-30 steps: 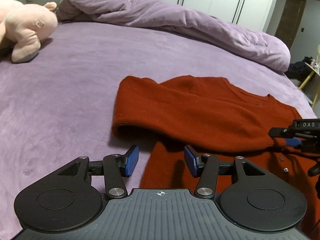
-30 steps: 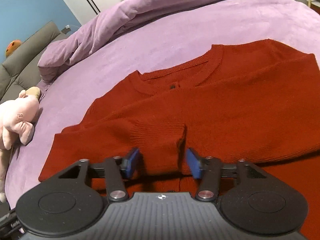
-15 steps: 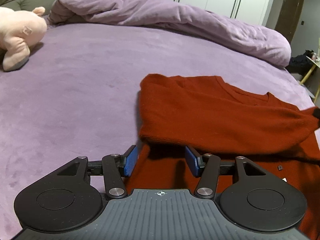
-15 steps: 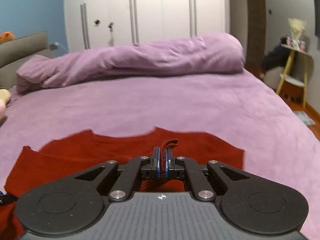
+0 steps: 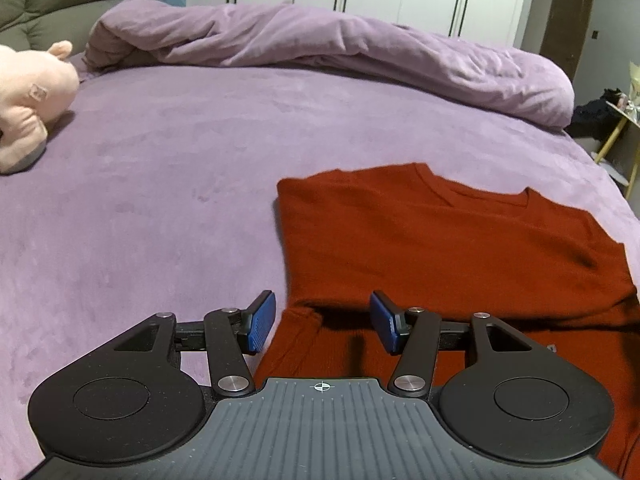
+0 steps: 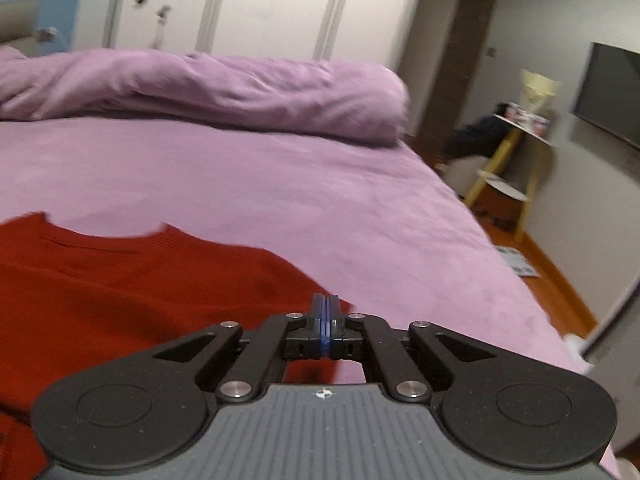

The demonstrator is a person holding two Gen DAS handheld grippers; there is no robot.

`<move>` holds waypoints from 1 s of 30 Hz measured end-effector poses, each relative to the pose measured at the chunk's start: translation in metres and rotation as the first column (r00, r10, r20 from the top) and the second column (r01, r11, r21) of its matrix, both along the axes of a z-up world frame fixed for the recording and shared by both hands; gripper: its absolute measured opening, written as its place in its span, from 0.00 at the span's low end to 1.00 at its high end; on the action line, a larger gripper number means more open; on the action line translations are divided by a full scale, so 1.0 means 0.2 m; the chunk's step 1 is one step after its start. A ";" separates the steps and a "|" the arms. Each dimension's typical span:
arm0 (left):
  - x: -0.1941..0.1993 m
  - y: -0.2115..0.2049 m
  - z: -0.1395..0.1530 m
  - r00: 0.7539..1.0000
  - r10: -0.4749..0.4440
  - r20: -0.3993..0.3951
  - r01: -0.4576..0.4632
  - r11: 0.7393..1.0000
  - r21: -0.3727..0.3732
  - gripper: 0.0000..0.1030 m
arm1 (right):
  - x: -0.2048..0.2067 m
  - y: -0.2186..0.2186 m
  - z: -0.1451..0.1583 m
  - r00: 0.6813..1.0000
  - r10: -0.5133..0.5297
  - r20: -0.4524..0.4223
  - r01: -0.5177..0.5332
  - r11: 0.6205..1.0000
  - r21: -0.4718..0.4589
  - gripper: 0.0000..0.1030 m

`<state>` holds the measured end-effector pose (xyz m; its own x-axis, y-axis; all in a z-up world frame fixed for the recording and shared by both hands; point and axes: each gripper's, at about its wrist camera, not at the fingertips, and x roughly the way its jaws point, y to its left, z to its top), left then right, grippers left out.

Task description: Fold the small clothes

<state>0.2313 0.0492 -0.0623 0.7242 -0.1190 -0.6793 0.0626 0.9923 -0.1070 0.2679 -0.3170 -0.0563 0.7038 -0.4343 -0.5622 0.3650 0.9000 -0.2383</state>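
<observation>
Your left gripper [image 5: 322,322] is released, poised over the near-left edge of the sweater [image 5: 460,240], which lies with its sleeves folded across the body on the right half of the bed [image 5: 180,184]. Your right gripper [image 6: 327,322] is clenched at the sweater's right edge, though I cannot tell whether fabric is caught. The fold looks partway done; the next move likely calls for gripping the hem. A duvet [image 5: 340,52] lies far, a plush toy [image 5: 28,96] far left.

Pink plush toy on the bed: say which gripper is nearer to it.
Left. The pink plush toy lies far off to the left gripper's left; the right gripper is over the red sweater's opposite edge, toy out of its view.
</observation>
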 end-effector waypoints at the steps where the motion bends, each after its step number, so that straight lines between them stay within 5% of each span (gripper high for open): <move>1: 0.00 0.00 0.01 1.000 0.002 0.010 -0.002 1.000 0.000 0.56 | 0.00 -0.01 0.00 1.000 -0.025 -0.004 0.025 0.999 0.034 0.01; 3: 0.02 -0.02 0.02 0.999 0.004 0.039 -0.004 1.000 0.006 0.58 | -0.02 0.00 0.01 0.999 0.000 0.039 -0.007 0.982 0.187 0.05; 6: 0.10 -0.07 0.02 0.999 0.008 0.037 -0.008 1.000 0.001 0.58 | -0.03 0.17 -0.01 0.977 0.177 0.116 -0.210 0.886 0.412 0.05; 9: 0.18 -0.14 0.00 0.999 0.006 0.046 -0.006 1.000 -0.004 0.58 | 0.02 0.38 -0.09 0.937 0.322 0.138 -0.345 0.780 0.522 0.05; 11: 0.23 -0.20 -0.04 0.999 -0.005 0.054 0.004 1.000 0.024 0.61 | 0.08 0.49 -0.14 0.917 0.374 0.138 -0.385 0.744 0.545 0.05; 15: 0.31 -0.28 -0.12 0.999 -0.009 0.034 0.005 0.993 0.119 0.61 | 0.16 0.49 -0.24 0.908 0.403 0.111 -0.405 0.780 0.477 0.03; 17: 0.33 -0.28 -0.16 0.999 -0.015 0.036 0.010 0.990 0.139 0.61 | 0.16 0.38 -0.26 0.935 0.350 0.054 -0.345 0.867 0.359 0.04; 19: 0.33 -0.27 -0.17 0.998 -0.023 0.055 0.014 0.989 0.145 0.66 | 0.12 0.21 -0.29 0.956 0.293 0.024 -0.287 0.914 0.285 0.00; 24: 0.33 -0.26 -0.20 0.997 -0.039 0.071 0.029 0.988 0.150 0.74 | 0.00 -0.17 -0.27 0.974 0.211 0.079 -0.225 0.931 0.287 0.00; 30: 0.28 -0.22 -0.15 0.999 -0.036 0.034 0.031 0.993 0.115 0.72 | -0.05 -0.05 -0.20 0.981 0.190 0.034 -0.192 0.941 0.279 0.03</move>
